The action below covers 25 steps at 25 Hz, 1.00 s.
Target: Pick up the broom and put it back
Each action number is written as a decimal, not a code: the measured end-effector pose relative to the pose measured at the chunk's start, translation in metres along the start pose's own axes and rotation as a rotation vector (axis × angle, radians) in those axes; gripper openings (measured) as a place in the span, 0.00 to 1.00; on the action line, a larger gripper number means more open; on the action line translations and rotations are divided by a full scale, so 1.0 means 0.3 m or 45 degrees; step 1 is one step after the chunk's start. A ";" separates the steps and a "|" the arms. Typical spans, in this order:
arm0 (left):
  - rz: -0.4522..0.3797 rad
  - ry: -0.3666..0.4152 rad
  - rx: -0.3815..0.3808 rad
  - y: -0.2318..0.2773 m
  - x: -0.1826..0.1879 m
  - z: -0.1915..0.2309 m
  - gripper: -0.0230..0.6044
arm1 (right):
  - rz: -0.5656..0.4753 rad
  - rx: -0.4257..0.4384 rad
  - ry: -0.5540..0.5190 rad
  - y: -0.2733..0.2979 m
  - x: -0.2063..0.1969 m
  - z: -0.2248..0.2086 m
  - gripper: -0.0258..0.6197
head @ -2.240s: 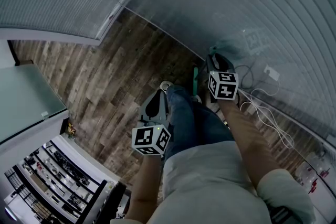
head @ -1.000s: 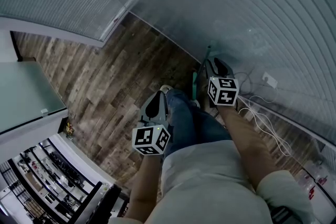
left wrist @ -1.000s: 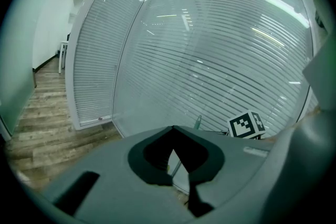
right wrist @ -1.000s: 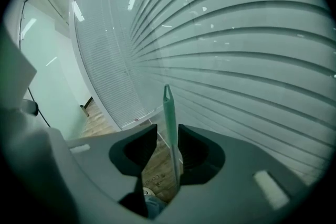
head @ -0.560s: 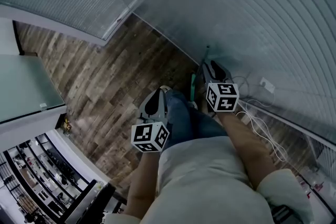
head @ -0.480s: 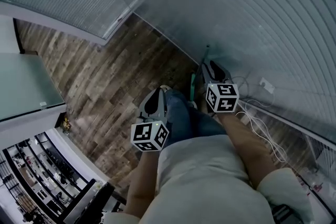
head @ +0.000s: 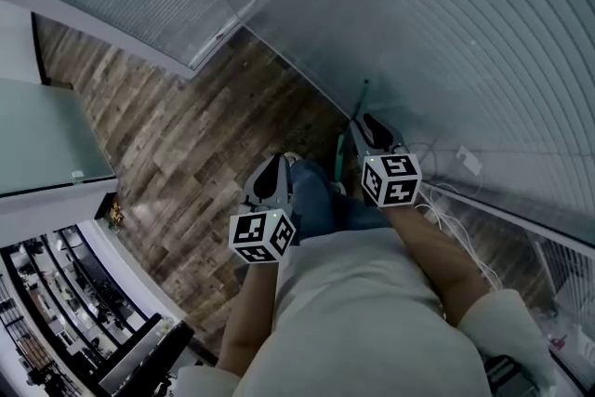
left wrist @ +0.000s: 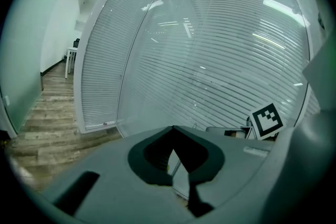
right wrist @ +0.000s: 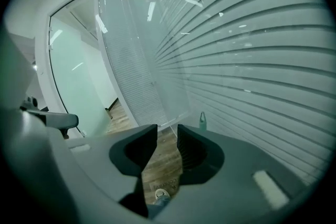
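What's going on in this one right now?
A person stands on a wooden plank floor beside a glass wall with blinds, holding a gripper in each hand. The green-handled broom stands against that wall, just past the right gripper, whose jaws are apart and empty. The left gripper is shut on nothing. Neither holds the broom.

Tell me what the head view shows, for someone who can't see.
A person looks down at the left gripper and right gripper, held out over a wooden floor. A green broom stands by the blinds beside the right gripper.
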State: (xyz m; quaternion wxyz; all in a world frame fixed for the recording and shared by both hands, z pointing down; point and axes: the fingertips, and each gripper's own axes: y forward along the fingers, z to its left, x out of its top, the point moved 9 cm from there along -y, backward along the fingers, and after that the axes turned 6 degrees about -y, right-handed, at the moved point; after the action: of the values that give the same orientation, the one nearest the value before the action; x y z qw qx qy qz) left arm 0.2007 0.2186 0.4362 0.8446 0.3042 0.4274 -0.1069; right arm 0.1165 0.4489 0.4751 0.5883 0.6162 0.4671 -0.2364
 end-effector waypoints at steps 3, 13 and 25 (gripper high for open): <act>-0.005 -0.001 0.005 -0.018 0.003 -0.004 0.05 | -0.017 0.044 -0.038 -0.024 0.027 0.030 0.24; -0.017 0.032 -0.005 -0.074 0.025 -0.032 0.05 | -0.082 0.245 -0.168 -0.129 0.102 0.156 0.20; -0.022 0.066 -0.027 -0.090 0.040 -0.056 0.05 | -0.130 0.466 -0.316 -0.182 0.148 0.268 0.10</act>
State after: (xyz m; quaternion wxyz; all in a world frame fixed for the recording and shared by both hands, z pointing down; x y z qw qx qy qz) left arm 0.1852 0.2084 0.4078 0.8355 0.2942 0.4528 -0.1016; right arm 0.1105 0.3790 0.3945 0.5069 0.6546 0.3708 -0.4207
